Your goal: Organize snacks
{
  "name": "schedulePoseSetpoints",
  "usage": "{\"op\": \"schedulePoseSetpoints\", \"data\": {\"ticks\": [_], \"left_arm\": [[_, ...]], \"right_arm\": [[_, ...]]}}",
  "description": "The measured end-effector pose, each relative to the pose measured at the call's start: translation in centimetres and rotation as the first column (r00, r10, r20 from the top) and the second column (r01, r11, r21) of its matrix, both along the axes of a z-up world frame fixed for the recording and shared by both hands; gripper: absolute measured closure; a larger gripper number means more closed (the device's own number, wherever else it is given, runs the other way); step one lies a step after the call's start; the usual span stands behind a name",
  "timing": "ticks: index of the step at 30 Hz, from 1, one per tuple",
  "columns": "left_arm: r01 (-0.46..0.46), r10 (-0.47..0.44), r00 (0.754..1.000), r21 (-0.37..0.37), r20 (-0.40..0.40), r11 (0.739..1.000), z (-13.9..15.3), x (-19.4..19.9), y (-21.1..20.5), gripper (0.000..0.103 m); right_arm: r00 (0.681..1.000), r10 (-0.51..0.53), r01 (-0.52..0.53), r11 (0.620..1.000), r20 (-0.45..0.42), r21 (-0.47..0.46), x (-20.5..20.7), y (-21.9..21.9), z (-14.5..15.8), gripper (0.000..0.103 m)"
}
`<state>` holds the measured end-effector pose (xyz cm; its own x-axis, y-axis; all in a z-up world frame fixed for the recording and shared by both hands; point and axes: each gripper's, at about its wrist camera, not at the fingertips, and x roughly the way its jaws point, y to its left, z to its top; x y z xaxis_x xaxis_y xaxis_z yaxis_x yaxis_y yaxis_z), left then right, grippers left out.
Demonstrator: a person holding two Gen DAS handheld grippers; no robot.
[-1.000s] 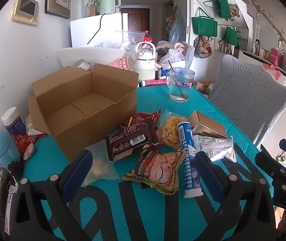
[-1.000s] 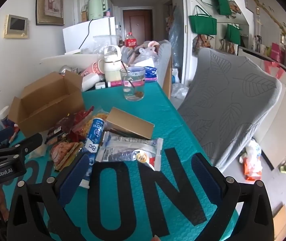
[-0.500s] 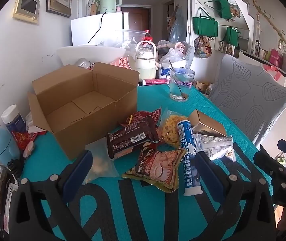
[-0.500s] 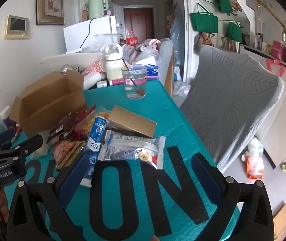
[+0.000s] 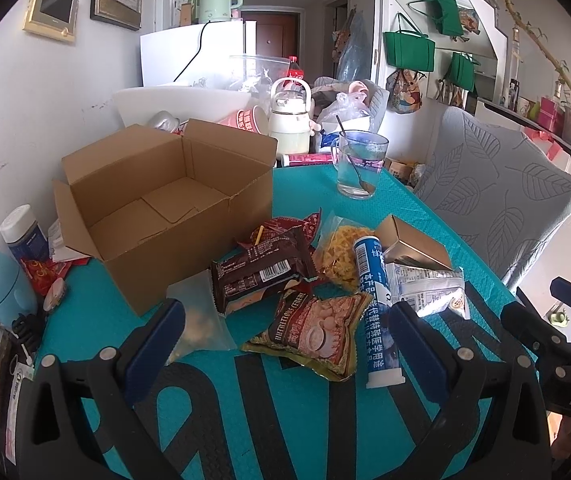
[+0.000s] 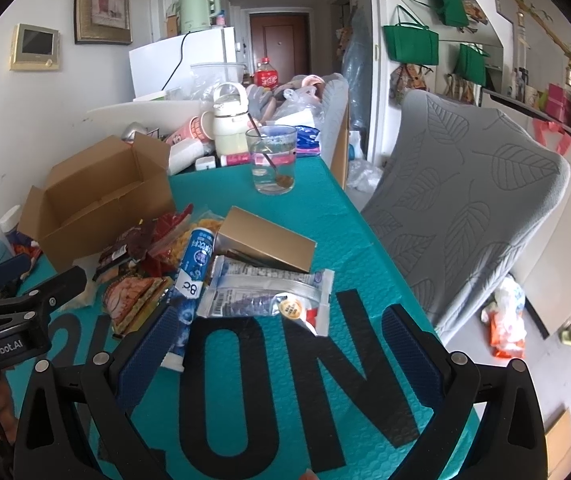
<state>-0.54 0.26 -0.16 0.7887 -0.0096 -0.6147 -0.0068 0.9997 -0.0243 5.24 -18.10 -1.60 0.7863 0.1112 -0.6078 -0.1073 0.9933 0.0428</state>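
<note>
Nothing packed yet. Left gripper (image 5: 285, 344) and right gripper (image 6: 281, 344) both spread, empty, short of snack pile (image 5: 317, 280). Cardboard box (image 5: 157, 208) empty, 10 o'clock of pile. Next: clamp a packet, carry it boxward.

A teal table cover (image 6: 325, 208) bears big black letters, the cardboard box (image 5: 157, 208) is plain brown, the small carton (image 6: 265, 244) gold — and the chair cover (image 6: 473, 200) grey, leaf-patterned.

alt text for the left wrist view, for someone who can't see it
The open left gripper hovers over a pile of snack packets on a teal table, a cereal packet nearest its fingers. An empty open cardboard box stands behind the pile, a glass with a spoon beyond.
</note>
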Motion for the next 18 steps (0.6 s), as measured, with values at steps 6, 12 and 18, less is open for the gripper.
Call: {"op": "schedulePoseSetpoints", "data": {"ticks": [6,12,18], "left_arm": [[0.003,-0.003,1.0,0.003,-0.002,1.0,-0.11,0.24,-0.15,0.0],[0.005,-0.005,1.0,0.001,-0.003,1.0,-0.11,0.26,-0.18,0.0],[0.006,-0.006,1.0,0.003,-0.006,1.0,-0.19,0.27,-0.36,0.0]], "right_arm": [[1.0,0.005,-0.005,1.0,-0.001,-0.006,-0.03,0.1,-0.1,0.0],[1.0,0.01,-0.01,1.0,-0.006,-0.005,0.05,0.08,-0.22,0.0],[1.0,0.015,-0.015,1.0,-0.015,-0.004,0.14,0.11,-0.43,0.0]]}}
